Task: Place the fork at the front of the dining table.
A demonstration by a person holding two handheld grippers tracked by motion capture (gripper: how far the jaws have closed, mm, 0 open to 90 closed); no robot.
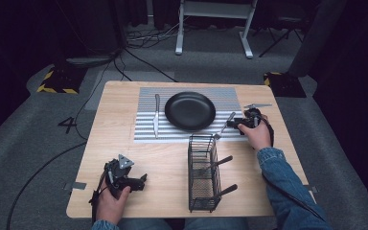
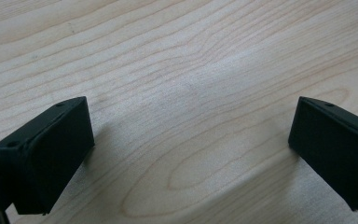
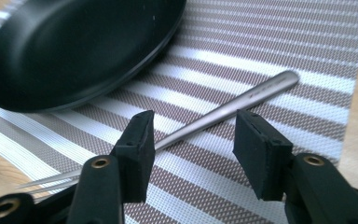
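Fork [image 3: 223,109] lies flat on the striped placemat [image 3: 279,42] near the table's [image 1: 124,148] right edge, just right of the black plate [image 3: 74,46]. Right gripper [image 3: 193,140] hangs over it, jaws apart, not pinching; handle runs between them. Left gripper [image 2: 191,140] gapes wide over bare wood at the near-left corner.

Items showing on the table [image 1: 124,191], by count: one striped placemat [image 1: 146,134], one black plate [image 1: 190,111], one knife [image 1: 156,116], one fork [image 1: 224,126], and one black wire basket [image 1: 202,172] holding two dark-handled utensils [image 1: 219,163]. Two grippers are lying in the person's hands: left gripper [image 1: 141,179], right gripper [image 1: 232,124].
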